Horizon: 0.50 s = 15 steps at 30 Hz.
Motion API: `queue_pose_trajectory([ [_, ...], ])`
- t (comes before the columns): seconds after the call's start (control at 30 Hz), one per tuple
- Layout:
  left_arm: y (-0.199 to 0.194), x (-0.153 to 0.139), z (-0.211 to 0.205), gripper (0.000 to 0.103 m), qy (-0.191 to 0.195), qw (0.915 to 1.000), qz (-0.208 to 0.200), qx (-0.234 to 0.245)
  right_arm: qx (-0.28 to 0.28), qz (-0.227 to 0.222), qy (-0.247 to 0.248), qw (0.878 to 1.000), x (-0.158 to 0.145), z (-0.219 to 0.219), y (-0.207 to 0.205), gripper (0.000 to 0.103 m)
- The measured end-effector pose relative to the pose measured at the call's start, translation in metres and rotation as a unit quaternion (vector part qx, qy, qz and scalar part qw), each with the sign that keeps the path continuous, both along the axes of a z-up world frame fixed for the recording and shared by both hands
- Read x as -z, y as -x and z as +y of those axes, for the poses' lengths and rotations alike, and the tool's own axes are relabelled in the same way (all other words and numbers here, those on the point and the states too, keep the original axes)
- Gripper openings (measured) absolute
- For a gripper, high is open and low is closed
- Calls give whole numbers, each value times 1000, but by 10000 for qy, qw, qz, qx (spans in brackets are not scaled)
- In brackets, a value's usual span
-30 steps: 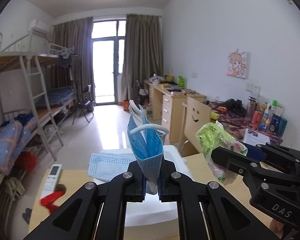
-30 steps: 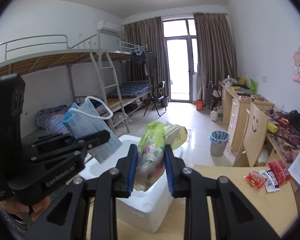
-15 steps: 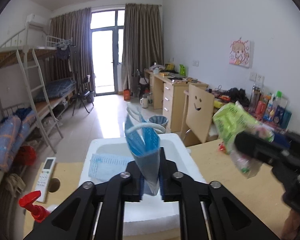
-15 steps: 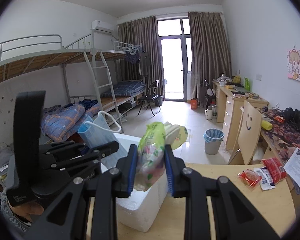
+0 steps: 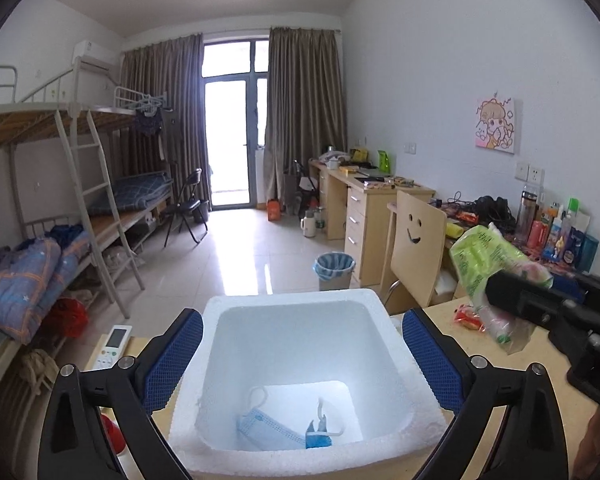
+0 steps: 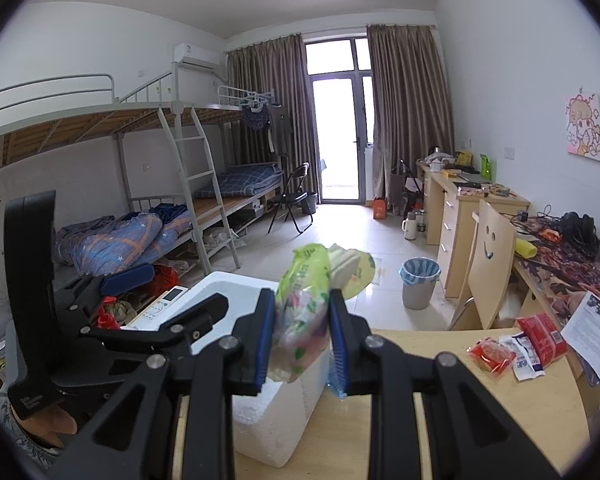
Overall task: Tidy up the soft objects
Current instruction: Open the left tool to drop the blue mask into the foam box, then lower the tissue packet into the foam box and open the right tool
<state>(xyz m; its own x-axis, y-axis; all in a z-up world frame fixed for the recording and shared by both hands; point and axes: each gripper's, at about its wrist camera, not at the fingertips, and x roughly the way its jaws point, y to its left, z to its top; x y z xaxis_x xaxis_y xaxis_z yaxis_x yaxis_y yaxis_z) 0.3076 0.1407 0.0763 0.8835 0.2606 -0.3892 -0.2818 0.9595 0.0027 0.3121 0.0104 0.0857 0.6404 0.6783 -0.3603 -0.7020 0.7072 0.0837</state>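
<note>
The left gripper point(image 5: 302, 354), its jaws just sprung wide and empty, hangs over the foam box point(image 5: 384, 308); the mask point(image 5: 272, 432) lies inside. The right gripper point(image 6: 300, 344) clamps the green pack point(image 6: 306, 304), just right of the box, so it is the nearer one for that drop.

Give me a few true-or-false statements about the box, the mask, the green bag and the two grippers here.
1. The blue mask lies inside the white foam box. True.
2. The left gripper is clamped on the mask. False: its jaws have just been opening and hold nothing.
3. The right gripper grips a green bag. True.
4. The green bag is already in the box. False: it is held above the box's edge.
5. A remote control lies inside the box. False: it lies on the table beside it.
</note>
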Motion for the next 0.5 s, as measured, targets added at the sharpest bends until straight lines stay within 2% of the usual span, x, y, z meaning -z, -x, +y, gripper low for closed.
queue_pose_trajectory([
  [0.5,43,-17,17,102,-151,9988,-179,-439,-452,105,142,9988,1,25,2,31],
])
